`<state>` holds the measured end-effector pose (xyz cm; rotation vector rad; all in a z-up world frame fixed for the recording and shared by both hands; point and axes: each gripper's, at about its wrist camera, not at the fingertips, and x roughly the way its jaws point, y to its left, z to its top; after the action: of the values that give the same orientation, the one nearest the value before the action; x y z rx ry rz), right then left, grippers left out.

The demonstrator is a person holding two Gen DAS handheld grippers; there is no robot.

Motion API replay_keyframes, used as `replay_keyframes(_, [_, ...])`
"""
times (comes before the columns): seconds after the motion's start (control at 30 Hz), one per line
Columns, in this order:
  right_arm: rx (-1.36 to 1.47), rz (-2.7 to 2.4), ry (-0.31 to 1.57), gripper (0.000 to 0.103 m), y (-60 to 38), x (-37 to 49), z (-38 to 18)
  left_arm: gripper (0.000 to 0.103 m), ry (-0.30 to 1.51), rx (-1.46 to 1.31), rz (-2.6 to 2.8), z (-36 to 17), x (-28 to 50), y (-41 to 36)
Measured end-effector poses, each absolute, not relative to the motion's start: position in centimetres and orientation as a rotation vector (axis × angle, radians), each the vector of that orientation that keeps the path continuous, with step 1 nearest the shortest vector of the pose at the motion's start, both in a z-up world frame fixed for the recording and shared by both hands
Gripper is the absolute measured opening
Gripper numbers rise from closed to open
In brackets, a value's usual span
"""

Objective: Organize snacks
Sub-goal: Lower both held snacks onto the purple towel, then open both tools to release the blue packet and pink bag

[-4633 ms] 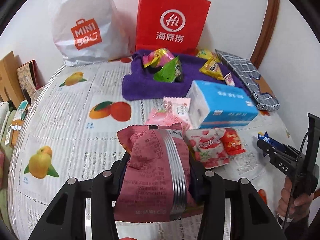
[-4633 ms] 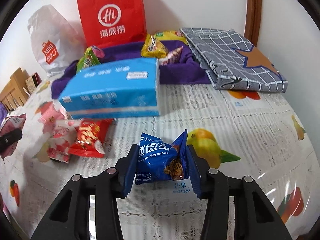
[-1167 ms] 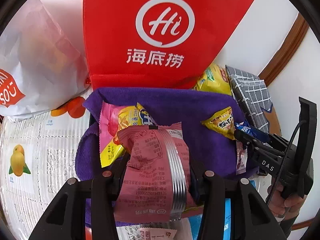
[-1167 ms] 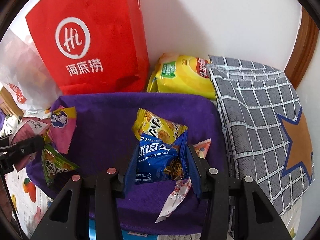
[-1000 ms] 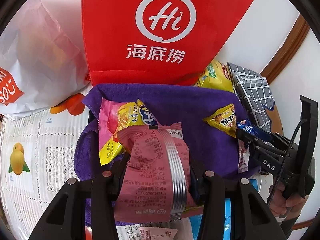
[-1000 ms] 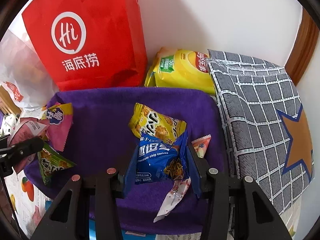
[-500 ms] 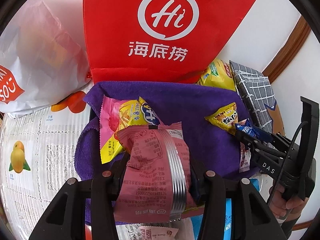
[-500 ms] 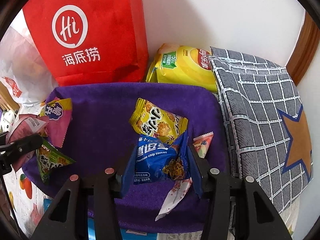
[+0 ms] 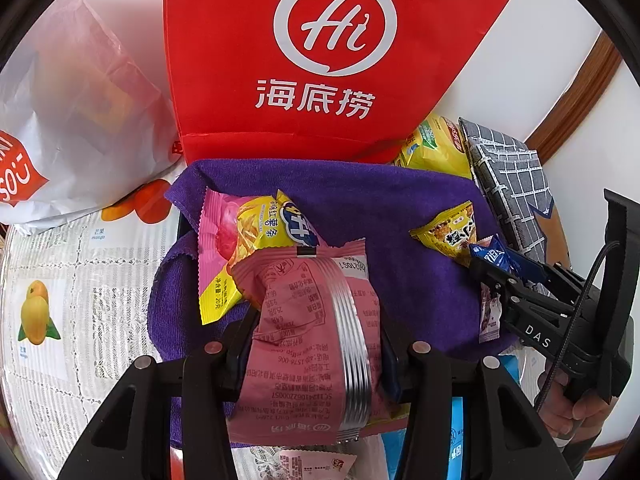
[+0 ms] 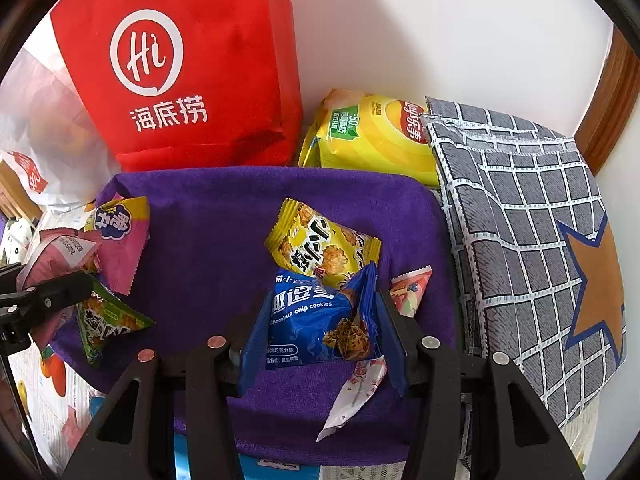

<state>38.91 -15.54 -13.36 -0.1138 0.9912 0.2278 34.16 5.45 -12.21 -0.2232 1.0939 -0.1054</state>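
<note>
Purple-lined tray (image 10: 240, 208) holds, apparently, four snack packets (image 10: 322, 250).

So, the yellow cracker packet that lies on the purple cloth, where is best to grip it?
Probably across the puffed middle of the yellow cracker packet, from above. It lies flat and tilted on the purple cloth, its long sides free; the crimped ends are thin and could slip.
</note>
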Motion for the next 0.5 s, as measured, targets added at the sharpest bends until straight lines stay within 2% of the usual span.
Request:
replay_keyframes(0.23, [-0.106, 0.254, 0.971, 0.058, -15.3, 38.6, -12.8, 0.047, 1.097, -0.221, -0.115, -12.1, 34.1, 5.2])
replay_keyframes(0.37, [-0.103, 0.253, 0.942, 0.065, -15.1, 38.0, -11.9, 0.062, 1.083, -0.233, -0.147, -11.4, 33.8, 4.9])
replay_keyframes(0.4, [-0.111, 0.255, 0.939, 0.070, -15.0, 37.8, -11.7, 0.067, 1.067, -0.237, -0.166, -11.0, 33.6, 4.9])
replay_keyframes(0.5, [-0.106, 0.274, 0.908, 0.071, -14.8, 37.2, -10.5, 0.072, 1.032, -0.234, -0.160, -9.9, 33.0, 4.9])
